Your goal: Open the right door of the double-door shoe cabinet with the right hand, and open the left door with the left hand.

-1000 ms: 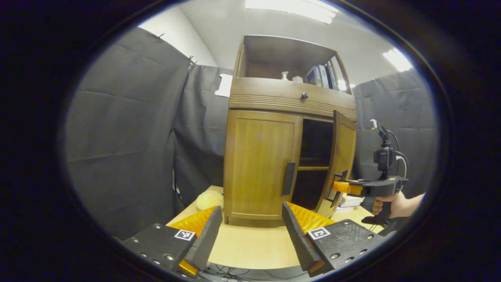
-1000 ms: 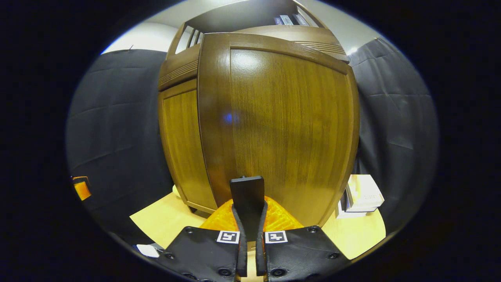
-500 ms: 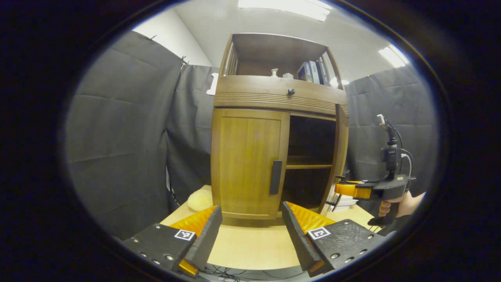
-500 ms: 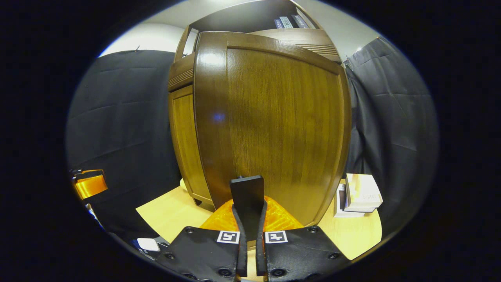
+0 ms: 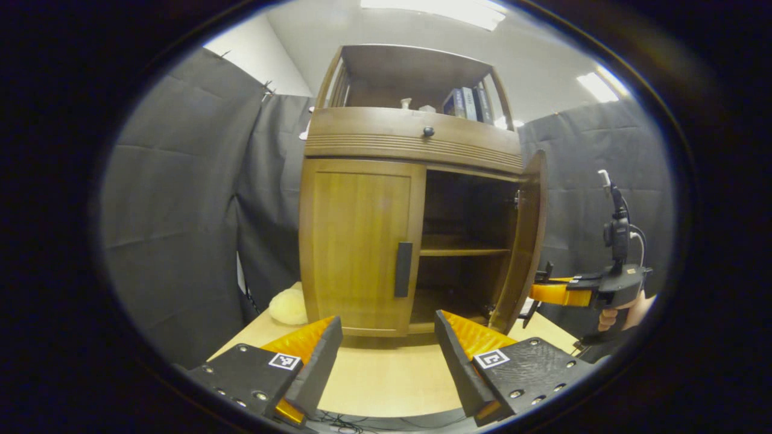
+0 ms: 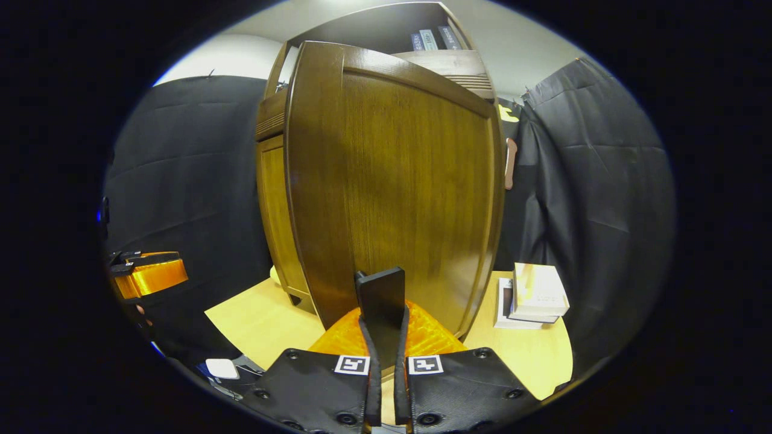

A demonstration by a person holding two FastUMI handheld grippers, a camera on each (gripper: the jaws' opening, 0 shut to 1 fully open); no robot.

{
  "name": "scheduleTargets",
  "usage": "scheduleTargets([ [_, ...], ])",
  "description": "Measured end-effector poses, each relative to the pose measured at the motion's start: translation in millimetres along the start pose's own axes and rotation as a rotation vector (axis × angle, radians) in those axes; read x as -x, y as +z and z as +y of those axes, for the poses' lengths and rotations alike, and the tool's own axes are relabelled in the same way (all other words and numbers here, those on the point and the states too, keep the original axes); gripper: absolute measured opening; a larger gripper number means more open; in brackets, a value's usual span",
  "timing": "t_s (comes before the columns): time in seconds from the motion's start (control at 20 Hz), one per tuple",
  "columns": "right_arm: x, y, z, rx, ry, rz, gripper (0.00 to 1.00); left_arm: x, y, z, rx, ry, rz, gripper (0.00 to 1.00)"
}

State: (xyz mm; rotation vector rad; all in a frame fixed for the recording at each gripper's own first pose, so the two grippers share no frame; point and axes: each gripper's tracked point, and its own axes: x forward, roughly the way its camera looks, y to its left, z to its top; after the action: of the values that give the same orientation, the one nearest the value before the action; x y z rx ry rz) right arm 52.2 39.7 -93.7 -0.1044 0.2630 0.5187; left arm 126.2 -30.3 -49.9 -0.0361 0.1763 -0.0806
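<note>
The wooden shoe cabinet [image 5: 410, 141] stands on a pale table. Its left door [image 5: 356, 241] is closed, with a black vertical handle [image 5: 403, 269] at its inner edge. My left gripper [image 5: 387, 319] hangs open in front of and below that handle, holding nothing. The right door [image 5: 526, 241] stands swung out, baring dark inner shelves [image 5: 461, 248]. In the right gripper view this door's outer face [image 6: 410, 181] looms close, and my right gripper [image 6: 384, 316] is shut on its black handle [image 6: 381, 292]. A hand [image 5: 615, 307] holds that right gripper [image 5: 543, 293] beside the door.
A stack of books [image 6: 534, 295] lies on the table [image 6: 259, 319] right of the open door. A cream soft lump [image 5: 288, 306] sits by the cabinet's left foot. Above the doors are a drawer knob [image 5: 428, 131] and upright books [image 5: 467, 102]. Black cloth walls surround the booth.
The right door has swung from partly open to wide open, pulled by my right gripper. The left gripper stays open while its view shifts, so the cabinet sits further left.
</note>
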Motion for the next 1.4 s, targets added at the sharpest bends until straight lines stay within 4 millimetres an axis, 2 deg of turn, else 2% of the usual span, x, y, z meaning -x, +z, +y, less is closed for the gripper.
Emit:
scheduleTargets([
  [0.3,27.3,-8.9,-39.1,-0.022,-0.092,-0.010,0.09,-12.4,9.3,-10.7,0.000,-0.076,0.009,0.90],
  [0.4,37.0,-11.3,-56.0,-0.032,-0.134,-0.017,0.09,-8.3,5.5,-17.8,-0.002,-0.090,0.016,0.90],
  [0.45,42.3,-11.7,-66.3,-0.041,-0.156,-0.020,0.05,-7.4,4.0,-20.7,0.001,-0.098,0.017,0.90],
  [0.5,46.3,-13.8,-73.9,-0.052,-0.173,-0.023,0.09,-8.0,4.5,-24.2,0.005,-0.106,0.017,0.90],
  [0.6,52.0,-17.7,-92.8,-0.072,-0.208,-0.029,0.09,-8.3,3.5,-31.2,0.009,-0.118,0.018,0.88],
  [0.7,58.8,-17.5,-111.6,-0.088,-0.232,-0.035,0.05,-9.0,2.5,-36.3,0.005,-0.124,0.017,0.90],
  [0.8,67.0,-19.1,-128.2,-0.107,-0.250,-0.049,0.12,-8.5,3.8,-38.4,0.010,-0.123,0.011,0.89],
  [0.85,70.5,-19.3,-136.1,-0.109,-0.261,-0.058,0.06,-9.4,7.0,-40.7,0.022,-0.126,0.002,0.90],
  [1.0,72.3,-20.7,-136.3,-0.130,-0.222,-0.072,0.01,-13.0,11.6,-49.3,0.052,-0.123,-0.014,0.90],
  [1.05,71.7,-21.6,-136.8,-0.120,-0.219,-0.070,0.10,-11.9,10.8,-50.9,0.056,-0.117,-0.012,0.90],
  [1.1,71.6,-22.8,-137.2,-0.104,-0.216,-0.066,0.02,-10.8,10.5,-52.8,0.057,-0.108,-0.009,0.89],
  [1.2,72.5,-22.0,-139.1,-0.085,-0.204,-0.062,0.02,-7.7,10.2,-55.5,0.054,-0.087,-0.010,0.89],
  [1.25,73.0,-21.4,-140.5,-0.086,-0.193,-0.059,0.08,-5.0,9.8,-56.4,0.052,-0.076,-0.014,0.89],
  [1.4,74.8,-24.4,-140.2,-0.091,-0.157,-0.050,0.05,2.8,7.5,-56.2,0.041,-0.031,-0.011,0.89],
])
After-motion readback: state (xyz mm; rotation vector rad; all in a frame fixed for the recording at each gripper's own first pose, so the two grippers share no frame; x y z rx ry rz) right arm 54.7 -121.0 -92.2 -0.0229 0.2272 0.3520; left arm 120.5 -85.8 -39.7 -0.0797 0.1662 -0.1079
